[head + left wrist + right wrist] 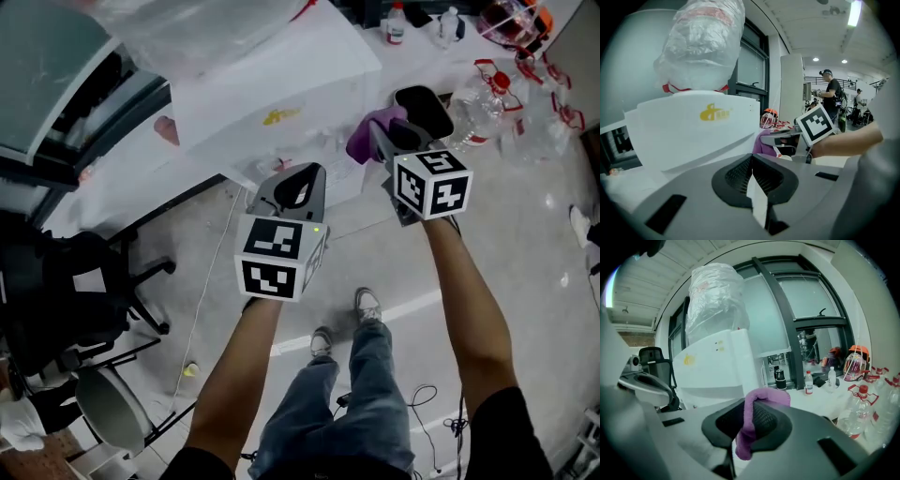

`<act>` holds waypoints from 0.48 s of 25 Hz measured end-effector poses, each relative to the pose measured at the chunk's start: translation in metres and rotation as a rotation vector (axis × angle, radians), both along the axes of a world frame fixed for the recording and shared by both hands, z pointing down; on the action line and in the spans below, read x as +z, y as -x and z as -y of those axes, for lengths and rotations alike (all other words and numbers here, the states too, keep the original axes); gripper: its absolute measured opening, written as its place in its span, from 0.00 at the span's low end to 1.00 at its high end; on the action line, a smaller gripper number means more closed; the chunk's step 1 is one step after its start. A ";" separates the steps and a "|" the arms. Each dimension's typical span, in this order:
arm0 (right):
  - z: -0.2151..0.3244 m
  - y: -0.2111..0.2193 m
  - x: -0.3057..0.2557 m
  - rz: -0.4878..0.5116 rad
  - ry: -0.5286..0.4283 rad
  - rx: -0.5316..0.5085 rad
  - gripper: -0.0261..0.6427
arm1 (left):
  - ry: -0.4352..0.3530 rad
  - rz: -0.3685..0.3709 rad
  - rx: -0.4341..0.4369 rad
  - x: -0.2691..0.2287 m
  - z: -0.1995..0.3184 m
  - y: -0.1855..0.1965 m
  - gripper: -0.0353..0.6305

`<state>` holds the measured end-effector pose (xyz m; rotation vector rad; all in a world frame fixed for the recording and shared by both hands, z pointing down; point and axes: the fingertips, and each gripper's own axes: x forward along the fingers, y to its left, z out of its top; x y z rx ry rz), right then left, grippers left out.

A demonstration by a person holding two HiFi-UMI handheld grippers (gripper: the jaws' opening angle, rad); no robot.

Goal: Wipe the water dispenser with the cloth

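Left gripper closed, right gripper clamped.

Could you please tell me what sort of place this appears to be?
Probably an office or lab workroom: a white water dispenser stands by dark-framed glass windows, a black office chair sits nearby, and people stand in the ceiling-lit hall behind.

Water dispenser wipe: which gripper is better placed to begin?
Right. The right gripper is shut on the purple cloth, facing the water dispenser; the left gripper is shut with nothing between its jaws.
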<state>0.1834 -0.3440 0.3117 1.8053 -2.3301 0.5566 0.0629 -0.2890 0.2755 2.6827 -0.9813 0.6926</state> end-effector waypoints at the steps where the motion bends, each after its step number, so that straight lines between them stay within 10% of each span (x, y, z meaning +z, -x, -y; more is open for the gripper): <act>1: 0.000 -0.001 0.005 -0.007 -0.001 0.010 0.09 | -0.004 -0.002 0.014 0.005 -0.004 0.001 0.09; 12: -0.005 0.010 0.063 -0.047 0.025 0.016 0.09 | -0.029 -0.019 0.010 0.051 -0.013 0.029 0.09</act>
